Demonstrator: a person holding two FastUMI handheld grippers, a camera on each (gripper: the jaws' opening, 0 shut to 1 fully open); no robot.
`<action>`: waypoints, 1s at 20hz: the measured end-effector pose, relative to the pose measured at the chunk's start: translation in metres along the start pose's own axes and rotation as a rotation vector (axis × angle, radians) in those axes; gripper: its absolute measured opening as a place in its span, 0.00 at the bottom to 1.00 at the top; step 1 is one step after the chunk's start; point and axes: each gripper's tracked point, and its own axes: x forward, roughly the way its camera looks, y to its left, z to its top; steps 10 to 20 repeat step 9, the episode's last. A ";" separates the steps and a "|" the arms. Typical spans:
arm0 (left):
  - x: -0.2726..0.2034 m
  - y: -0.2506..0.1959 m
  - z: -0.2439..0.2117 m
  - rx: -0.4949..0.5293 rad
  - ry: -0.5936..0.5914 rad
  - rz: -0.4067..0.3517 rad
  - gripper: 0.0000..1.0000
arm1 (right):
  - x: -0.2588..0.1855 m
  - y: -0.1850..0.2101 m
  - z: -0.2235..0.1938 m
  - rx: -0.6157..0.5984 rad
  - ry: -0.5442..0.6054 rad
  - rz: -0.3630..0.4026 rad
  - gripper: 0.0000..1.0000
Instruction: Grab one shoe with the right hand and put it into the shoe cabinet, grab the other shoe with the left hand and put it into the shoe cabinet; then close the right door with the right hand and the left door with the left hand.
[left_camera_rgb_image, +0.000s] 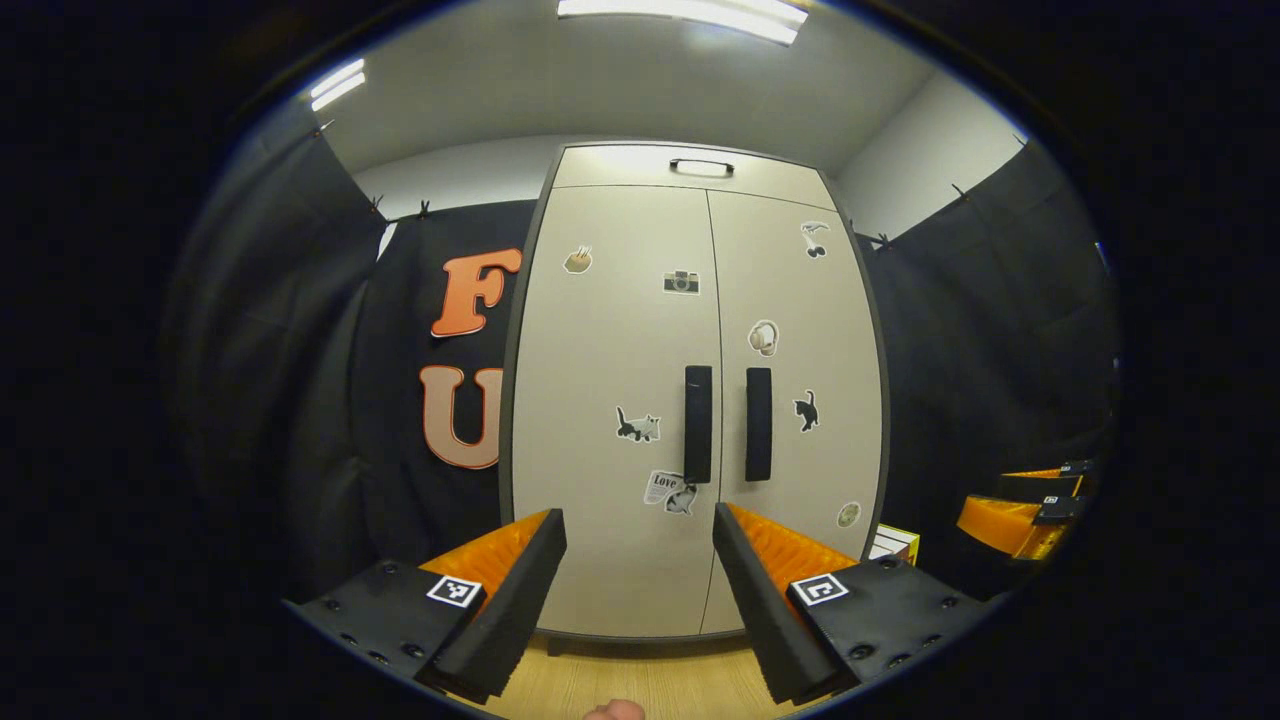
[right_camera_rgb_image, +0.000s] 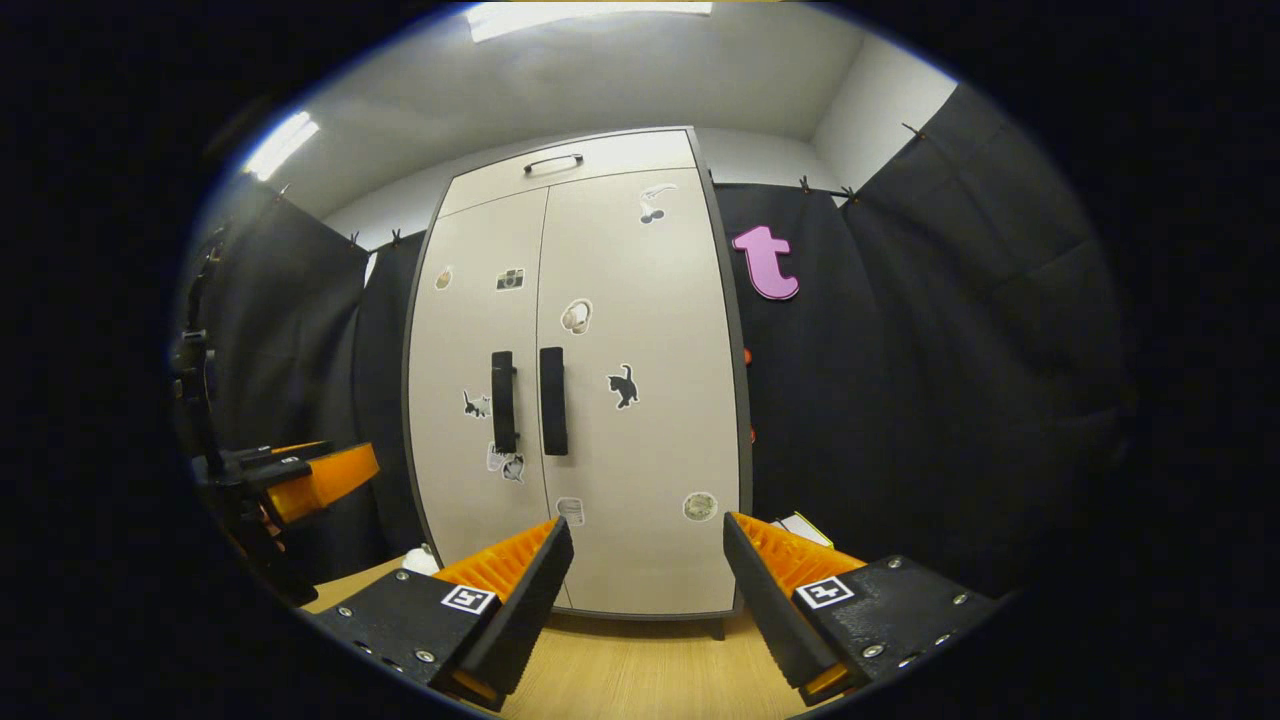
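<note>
The pale shoe cabinet (left_camera_rgb_image: 600, 350) stands straight ahead with both doors closed and stickers on them. Two dark vertical handles (left_camera_rgb_image: 697, 422) (left_camera_rgb_image: 758, 422) sit side by side at the middle seam. My left gripper (left_camera_rgb_image: 638, 515) is open in front of the lower doors, apart from them, with nothing between its fingers. In the right gripper view the cabinet (right_camera_rgb_image: 640, 450) sits slightly left of centre, its handles (right_camera_rgb_image: 503, 400) (right_camera_rgb_image: 552, 400) together. My right gripper (right_camera_rgb_image: 648, 523) is open and holds nothing. Each gripper also appears at the side of the other's view (left_camera_rgb_image: 1020, 515) (right_camera_rgb_image: 300, 480).
Black cloth walls close in on both sides of the cabinet. A wooden floor (right_camera_rgb_image: 640, 660) runs up to its base. A small yellow and white box (left_camera_rgb_image: 893, 543) lies by the cabinet's right foot. A small white thing (right_camera_rgb_image: 425, 560) sits low at its left corner.
</note>
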 end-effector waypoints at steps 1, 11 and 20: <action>-0.004 0.002 0.000 -0.005 0.002 0.004 0.96 | -0.001 0.001 0.002 0.006 -0.005 0.001 0.93; -0.016 0.010 0.007 -0.030 -0.002 0.012 0.96 | -0.011 0.005 0.016 0.002 -0.042 -0.006 0.93; -0.016 0.010 0.007 -0.030 -0.002 0.012 0.96 | -0.011 0.005 0.016 0.002 -0.042 -0.006 0.93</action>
